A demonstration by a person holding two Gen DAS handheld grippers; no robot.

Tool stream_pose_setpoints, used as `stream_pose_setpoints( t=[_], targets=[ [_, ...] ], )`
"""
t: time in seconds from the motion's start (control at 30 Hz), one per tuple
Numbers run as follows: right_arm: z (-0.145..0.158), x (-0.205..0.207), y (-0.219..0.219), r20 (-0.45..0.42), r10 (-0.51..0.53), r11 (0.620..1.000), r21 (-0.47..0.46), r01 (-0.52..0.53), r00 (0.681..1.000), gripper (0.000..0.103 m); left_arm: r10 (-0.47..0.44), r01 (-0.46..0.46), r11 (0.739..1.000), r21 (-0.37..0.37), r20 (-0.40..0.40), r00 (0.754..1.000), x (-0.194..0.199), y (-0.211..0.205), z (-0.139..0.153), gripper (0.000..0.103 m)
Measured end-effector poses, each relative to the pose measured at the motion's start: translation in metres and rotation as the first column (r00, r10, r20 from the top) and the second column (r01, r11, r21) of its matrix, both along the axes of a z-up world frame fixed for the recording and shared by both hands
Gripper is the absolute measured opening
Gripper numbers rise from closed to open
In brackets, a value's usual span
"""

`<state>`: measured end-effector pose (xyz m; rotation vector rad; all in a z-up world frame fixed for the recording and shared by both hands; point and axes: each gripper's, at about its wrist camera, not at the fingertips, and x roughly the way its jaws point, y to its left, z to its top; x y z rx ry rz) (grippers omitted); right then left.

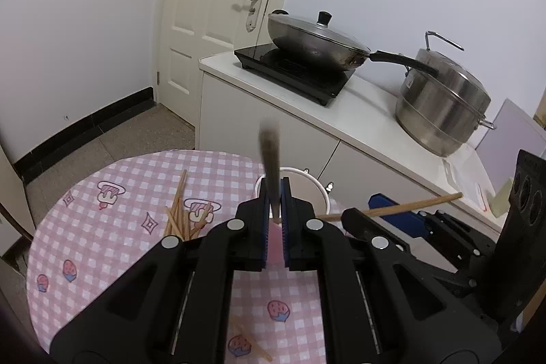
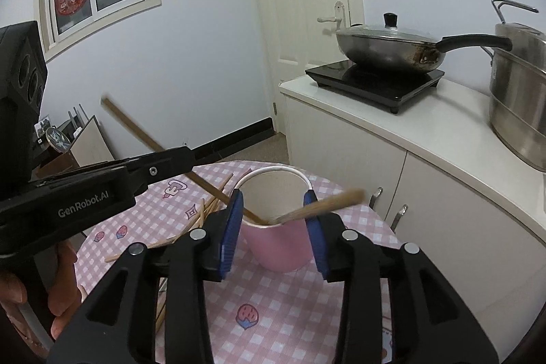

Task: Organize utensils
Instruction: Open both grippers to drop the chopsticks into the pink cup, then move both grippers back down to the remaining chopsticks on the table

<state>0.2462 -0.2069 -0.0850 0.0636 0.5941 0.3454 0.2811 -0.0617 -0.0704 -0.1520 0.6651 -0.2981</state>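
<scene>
A pink cup (image 2: 279, 244) with a white rim stands on the round pink-checked table (image 2: 273, 312). My right gripper (image 2: 273, 203) is open with its blue pads on either side of the cup; I cannot tell if they touch it. A chopstick (image 2: 320, 207) leans in the cup toward the right. My left gripper (image 1: 274, 190) is shut on a chopstick (image 1: 269, 152) over the cup (image 1: 307, 190); in the right wrist view this chopstick (image 2: 143, 133) slants down into the cup. Several loose chopsticks (image 1: 181, 214) lie on the table to the left.
A white counter (image 1: 375, 118) stands behind the table with an induction hob and lidded wok (image 1: 314, 40) and a steel steamer pot (image 1: 443, 104). A white door (image 1: 218, 23) is at the back. Another chopstick (image 1: 252, 343) lies near the table's front.
</scene>
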Motion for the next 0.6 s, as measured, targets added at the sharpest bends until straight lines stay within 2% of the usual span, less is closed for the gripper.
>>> stream_pose_setpoints(
  t=[0.1,0.13,0.2,0.23,0.27,0.3,0.6],
  targets=[
    [0.005,-0.009,-0.003,0.005,-0.011,1.000,0.005,0.011,1.000,0.038,-0.005,0.005,1.000,0.009,0.004,1.000,-0.010,0.000,0.005,0.007],
    [0.007,-0.012,-0.004,0.008,-0.015,1.000,0.006,0.014,1.000,0.040,-0.006,0.006,1.000,0.010,0.005,1.000,-0.012,0.001,0.006,0.010],
    [0.010,-0.018,-0.005,0.012,-0.021,1.000,0.011,0.020,1.000,0.042,-0.003,0.003,1.000,0.015,0.013,1.000,-0.020,0.002,0.010,0.034],
    [0.012,-0.022,-0.006,0.013,-0.025,1.000,0.015,0.025,1.000,0.043,0.014,-0.014,1.000,0.023,0.036,0.999,-0.028,0.004,0.013,0.062],
    [0.013,-0.024,-0.007,0.013,-0.027,1.000,0.017,0.027,1.000,0.043,0.028,-0.030,0.999,0.027,0.064,0.998,-0.033,0.007,0.016,0.065],
    [0.014,-0.028,-0.008,0.014,-0.029,0.999,0.020,0.029,0.999,0.043,0.036,-0.040,0.998,0.039,0.083,0.996,-0.039,0.008,0.019,0.065],
    [0.018,-0.052,-0.009,0.004,-0.045,0.998,0.043,0.045,0.999,0.046,0.037,-0.038,0.999,0.021,0.050,0.998,-0.065,0.029,0.021,0.067]
  ],
)
